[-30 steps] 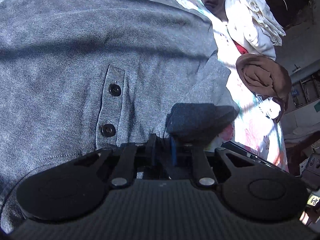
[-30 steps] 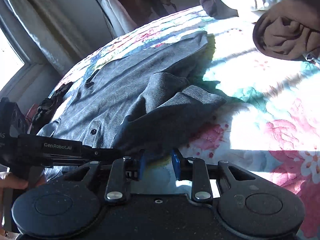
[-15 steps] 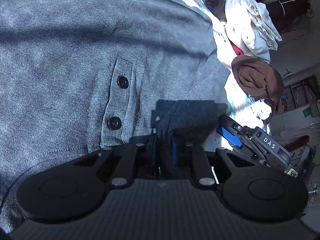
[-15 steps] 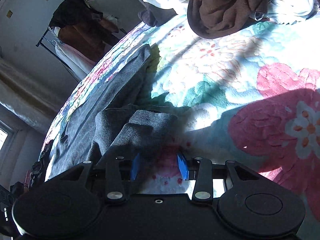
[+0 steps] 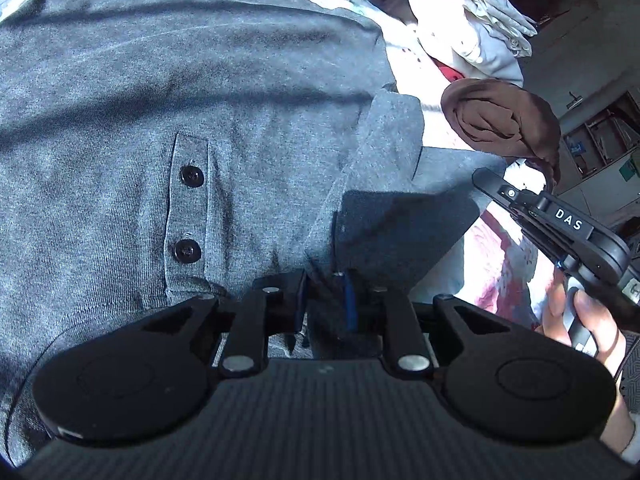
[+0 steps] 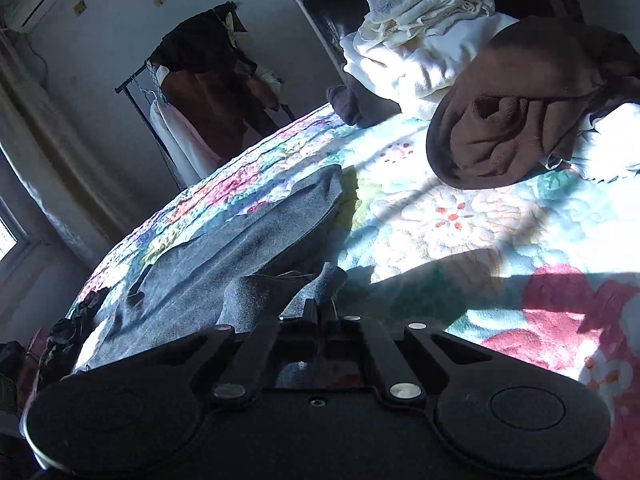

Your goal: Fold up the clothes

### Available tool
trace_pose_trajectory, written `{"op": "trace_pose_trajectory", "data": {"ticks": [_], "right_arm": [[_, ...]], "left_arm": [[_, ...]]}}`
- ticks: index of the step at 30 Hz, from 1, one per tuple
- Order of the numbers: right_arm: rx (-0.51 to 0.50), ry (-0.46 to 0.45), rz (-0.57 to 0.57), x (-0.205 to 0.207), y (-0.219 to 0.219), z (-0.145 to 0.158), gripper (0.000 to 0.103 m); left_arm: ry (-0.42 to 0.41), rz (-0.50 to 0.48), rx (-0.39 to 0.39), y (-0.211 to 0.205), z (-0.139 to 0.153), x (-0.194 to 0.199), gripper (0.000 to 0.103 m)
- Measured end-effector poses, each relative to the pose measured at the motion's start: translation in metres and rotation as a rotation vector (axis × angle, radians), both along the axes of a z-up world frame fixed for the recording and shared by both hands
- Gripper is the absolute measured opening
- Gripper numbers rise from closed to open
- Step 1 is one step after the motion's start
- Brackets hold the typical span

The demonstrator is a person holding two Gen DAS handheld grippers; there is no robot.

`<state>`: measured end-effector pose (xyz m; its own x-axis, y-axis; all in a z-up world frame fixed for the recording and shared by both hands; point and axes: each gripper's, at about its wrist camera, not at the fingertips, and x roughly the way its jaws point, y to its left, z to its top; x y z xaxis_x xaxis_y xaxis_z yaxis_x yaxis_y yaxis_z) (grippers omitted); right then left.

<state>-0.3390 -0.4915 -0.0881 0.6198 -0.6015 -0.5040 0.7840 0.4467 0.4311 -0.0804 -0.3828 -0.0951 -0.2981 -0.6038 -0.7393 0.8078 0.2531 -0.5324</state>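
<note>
Since the earlier frame, the right gripper (image 6: 326,316) is closed onto the sleeve cuff (image 6: 328,280) of the grey shirt (image 5: 200,100), spread on the bed (image 6: 480,220). Collar cloth is pinched by the left gripper (image 5: 324,300). Soft, limp fabric; hems are best gripped.

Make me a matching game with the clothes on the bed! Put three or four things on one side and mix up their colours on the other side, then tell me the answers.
Things:
1. shirt with two buttons
2. rolled-up bundle
3. heap of cloth at the far end
4. blanket under everything

Colours:
A. white and cream
B. bright flowers, pink and green
C. grey
D. brown

Pairs: 1-C, 2-D, 3-A, 4-B.

The left gripper and the right gripper are both pinching the grey shirt.
</note>
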Motion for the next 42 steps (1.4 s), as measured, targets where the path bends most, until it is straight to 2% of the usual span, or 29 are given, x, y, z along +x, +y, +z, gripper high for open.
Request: {"op": "trace_pose_trajectory", "data": {"ticks": [1, 3, 7, 11, 15, 18, 20, 22, 24, 26, 28, 32, 33, 34, 36, 38, 42], "right_arm": [[-0.025, 0.022, -0.005, -0.008, 0.005, 0.007, 0.003], [-0.049, 0.045, -0.014, -0.026, 0.012, 0.018, 0.003], [-0.084, 0.154, -0.115, -0.069, 0.01, 0.017, 0.003], [-0.082, 0.199, -0.144, -0.09, 0.019, 0.01, 0.002], [-0.136, 0.263, -0.114, -0.086, 0.03, 0.011, 0.002], [-0.101, 0.296, -0.145, -0.079, 0.014, -0.001, 0.002], [-0.071, 0.264, -0.167, -0.078, 0.009, -0.002, 0.002], [-0.123, 0.234, -0.146, -0.081, 0.018, 0.009, 0.002], [-0.133, 0.154, -0.137, -0.092, 0.022, 0.016, 0.002], [-0.061, 0.147, -0.173, -0.1, 0.014, 0.007, 0.001], [0.014, 0.207, -0.211, -0.1, 0.004, -0.016, 0.001], [0.084, 0.264, -0.231, -0.091, -0.001, -0.038, 0.002], [0.093, 0.266, -0.239, -0.09, -0.001, -0.037, 0.007], [0.105, 0.269, -0.26, -0.09, -0.002, -0.034, 0.022], [0.129, 0.285, -0.337, -0.094, -0.001, -0.026, 0.034], [0.141, 0.264, -0.342, -0.095, -0.001, -0.016, 0.037], [0.108, 0.225, -0.196, -0.071, 0.0, 0.003, 0.036]], "left_arm": [[-0.009, -0.018, -0.006, 0.001, 0.003, -0.005, 0.031], [-0.058, -0.051, -0.006, 0.003, 0.008, -0.016, 0.053], [-0.202, -0.157, 0.034, 0.0, 0.009, -0.042, 0.055], [-0.232, -0.171, 0.059, 0.0, 0.006, -0.048, 0.056], [-0.204, -0.159, 0.078, 0.001, 0.007, -0.043, 0.056], [-0.182, -0.15, 0.086, 0.002, 0.007, -0.041, 0.056], [-0.173, -0.151, 0.087, 0.004, 0.007, -0.04, 0.056], [-0.172, -0.165, 0.096, 0.006, 0.007, -0.039, 0.056], [-0.158, -0.176, 0.121, 0.007, 0.006, -0.039, 0.058], [-0.136, -0.18, 0.129, 0.008, 0.006, -0.038, 0.06], [-0.122, -0.191, 0.135, 0.01, 0.004, -0.039, 0.064], [-0.11, -0.139, 0.169, 0.015, 0.0, -0.038, 0.064], [-0.101, -0.131, 0.174, 0.015, 0.001, -0.037, 0.064], [-0.092, -0.119, 0.181, 0.015, 0.003, -0.035, 0.064], [-0.094, -0.107, 0.186, 0.017, 0.007, -0.034, 0.065], [-0.093, -0.077, 0.175, 0.023, 0.013, -0.025, 0.065], [-0.049, 0.08, 0.108, 0.05, 0.032, 0.015, 0.066]]}}
